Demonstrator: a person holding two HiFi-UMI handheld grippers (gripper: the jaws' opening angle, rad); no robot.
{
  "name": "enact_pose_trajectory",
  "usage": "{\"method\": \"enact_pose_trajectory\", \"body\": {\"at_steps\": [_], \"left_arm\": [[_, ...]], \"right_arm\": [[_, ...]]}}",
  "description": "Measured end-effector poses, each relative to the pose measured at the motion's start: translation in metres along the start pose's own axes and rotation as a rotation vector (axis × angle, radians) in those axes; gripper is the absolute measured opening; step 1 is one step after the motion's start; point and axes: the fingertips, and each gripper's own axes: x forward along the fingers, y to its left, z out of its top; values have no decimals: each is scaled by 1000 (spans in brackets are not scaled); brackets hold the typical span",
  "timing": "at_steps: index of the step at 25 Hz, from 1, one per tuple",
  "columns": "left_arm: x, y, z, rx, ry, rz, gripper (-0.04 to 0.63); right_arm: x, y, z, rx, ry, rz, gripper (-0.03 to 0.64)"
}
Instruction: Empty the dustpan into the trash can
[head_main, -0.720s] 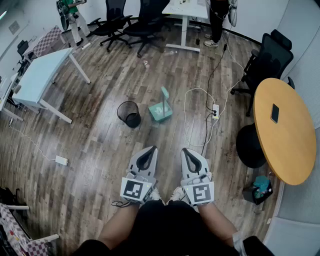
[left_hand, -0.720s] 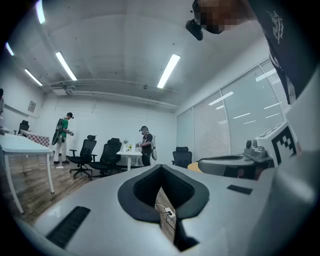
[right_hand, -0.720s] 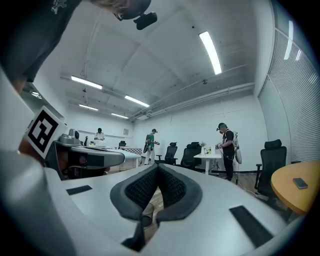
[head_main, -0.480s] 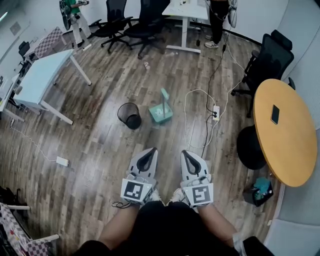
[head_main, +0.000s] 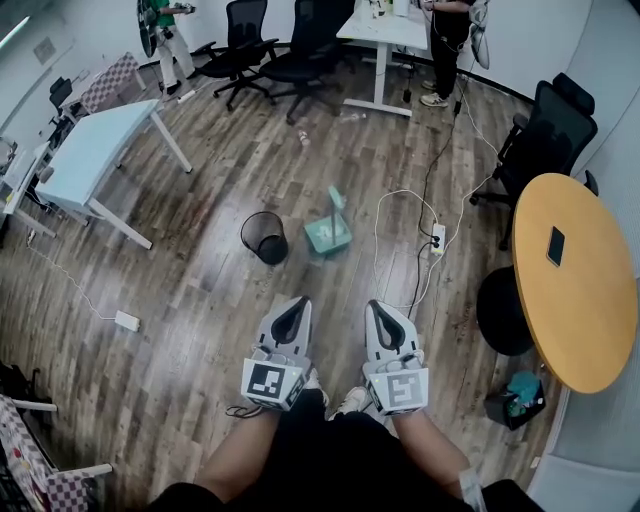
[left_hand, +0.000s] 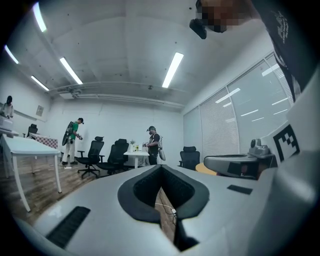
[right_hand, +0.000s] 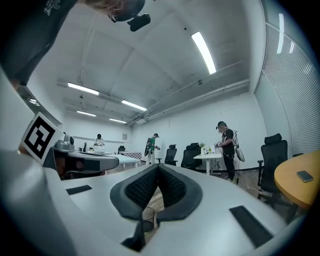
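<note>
A black mesh trash can (head_main: 264, 237) stands on the wood floor a few steps ahead. Just right of it lies the teal dustpan (head_main: 328, 232), its handle pointing up and away. Both are apart from my grippers. My left gripper (head_main: 302, 301) and right gripper (head_main: 371, 304) are held level side by side over my knees, both shut with nothing between the jaws. In the left gripper view the left gripper (left_hand: 161, 168) has its tips together. In the right gripper view the right gripper (right_hand: 158, 166) is also closed, and the trash can (right_hand: 144, 219) shows through the gap below its tips.
A white cable with a power strip (head_main: 437, 237) loops across the floor right of the dustpan. A round wooden table (head_main: 575, 300) with a phone stands at right, and a small bin (head_main: 515, 397) near it. A pale blue table (head_main: 95, 150) is at left. Office chairs and people are at the back.
The trash can, dustpan and floor have slid slightly down in the head view, a little nearer. Both grippers keep the same place and stay shut.
</note>
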Motion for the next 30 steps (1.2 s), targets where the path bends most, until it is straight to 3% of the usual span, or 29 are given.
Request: {"method": "enact_pose_trajectory", "body": {"at_steps": [13, 30], "left_arm": [[59, 89, -13, -44, 16, 38, 12], [116, 195, -1, -60, -13, 20, 12]], "right_arm": [[105, 1, -22, -41, 57, 24, 23], [221, 15, -36, -60, 108, 20, 23]]}}
